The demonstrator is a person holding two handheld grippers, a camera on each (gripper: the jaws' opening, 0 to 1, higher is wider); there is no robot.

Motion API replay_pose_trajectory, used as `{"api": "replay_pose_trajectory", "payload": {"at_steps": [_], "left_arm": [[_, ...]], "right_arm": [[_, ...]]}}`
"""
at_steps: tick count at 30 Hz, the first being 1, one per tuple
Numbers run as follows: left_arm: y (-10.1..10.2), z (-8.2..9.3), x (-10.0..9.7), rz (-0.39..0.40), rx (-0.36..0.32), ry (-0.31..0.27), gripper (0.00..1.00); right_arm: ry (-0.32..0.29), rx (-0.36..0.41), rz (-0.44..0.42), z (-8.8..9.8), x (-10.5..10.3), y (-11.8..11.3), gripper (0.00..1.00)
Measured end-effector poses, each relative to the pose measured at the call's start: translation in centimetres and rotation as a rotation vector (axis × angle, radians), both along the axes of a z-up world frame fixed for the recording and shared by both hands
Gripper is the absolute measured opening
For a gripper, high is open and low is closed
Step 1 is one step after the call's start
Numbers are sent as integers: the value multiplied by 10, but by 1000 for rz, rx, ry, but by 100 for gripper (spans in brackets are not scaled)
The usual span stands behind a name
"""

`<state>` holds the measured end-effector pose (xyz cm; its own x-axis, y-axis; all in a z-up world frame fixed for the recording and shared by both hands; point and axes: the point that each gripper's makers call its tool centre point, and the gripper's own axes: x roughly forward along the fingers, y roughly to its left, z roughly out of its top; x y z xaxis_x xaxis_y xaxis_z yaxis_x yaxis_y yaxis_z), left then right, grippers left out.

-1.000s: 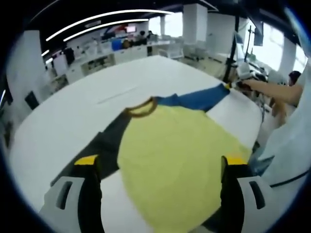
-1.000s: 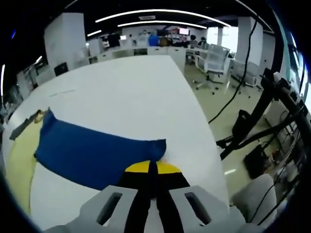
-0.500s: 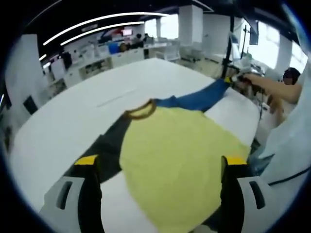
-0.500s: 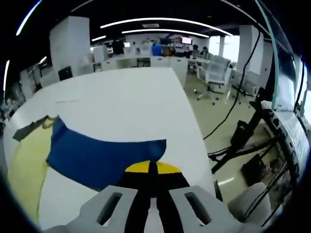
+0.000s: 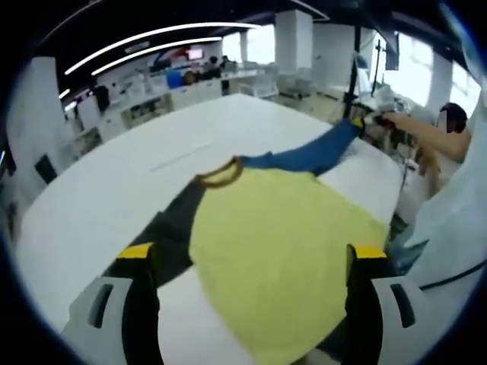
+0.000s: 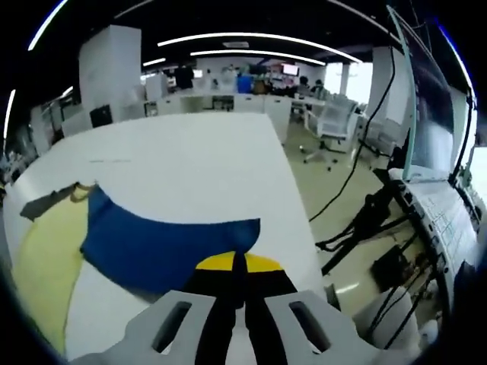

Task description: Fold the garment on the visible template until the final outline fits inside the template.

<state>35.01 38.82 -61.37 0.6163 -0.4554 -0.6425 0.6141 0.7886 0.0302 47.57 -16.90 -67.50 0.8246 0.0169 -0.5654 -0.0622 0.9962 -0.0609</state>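
Note:
A T-shirt lies flat on the white table (image 5: 114,182), with a yellow body (image 5: 281,251), a brown collar (image 5: 221,171), a dark grey sleeve (image 5: 171,228) and a blue sleeve (image 5: 308,156). My left gripper (image 5: 251,255) hovers over the near part of the yellow body, its jaws wide apart and holding nothing. My right gripper (image 6: 237,258) is shut on the cuff of the blue sleeve (image 6: 163,243), which stretches back to the yellow body (image 6: 38,258). In the left gripper view a hand holds the right gripper (image 5: 367,122) at the table's far right edge.
A faint line (image 5: 181,149) marks the table beyond the collar. The table edge (image 6: 293,190) drops to a floor with cables, a stand (image 6: 365,220) and an office chair (image 6: 335,114). A monitor (image 6: 430,129) stands at right. A person (image 5: 449,152) is beside the table.
The right gripper has pulled the blue cuff up and outward past the table edge, drawing the sleeve straighter. The left gripper has stayed open over the yellow body.

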Motion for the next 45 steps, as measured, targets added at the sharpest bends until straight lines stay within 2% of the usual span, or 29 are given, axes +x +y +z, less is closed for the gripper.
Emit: {"api": "replay_pose_trajectory", "payload": {"at_steps": [6, 9, 13, 18, 23, 28, 32, 45], "left_arm": [[4, 3, 0, -12, -3, -12, 99], [7, 7, 0, -17, -4, -25, 99], [8, 13, -1, -26, -7, -47, 99], [15, 14, 0, -35, -10, -55, 99], [19, 16, -4, -41, -14, -59, 99], [25, 19, -6, -40, -24, -69, 99], [29, 18, -8, -43, -29, -66, 99], [42, 18, -16, -26, -40, -70, 99]], "right_arm": [[-43, -18, 17, 27, 2, 11, 2], [-75, -24, 37, 53, -6, 40, 2], [-123, -39, 88, 85, -7, 73, 2], [-179, -29, 146, 118, -2, 106, 2], [-233, 14, 228, 145, 9, 142, 2], [-260, 76, 304, 160, 19, 175, 2], [-261, 101, 359, 165, 27, 197, 2], [-327, 295, 503, 197, 30, 285, 2]]}}
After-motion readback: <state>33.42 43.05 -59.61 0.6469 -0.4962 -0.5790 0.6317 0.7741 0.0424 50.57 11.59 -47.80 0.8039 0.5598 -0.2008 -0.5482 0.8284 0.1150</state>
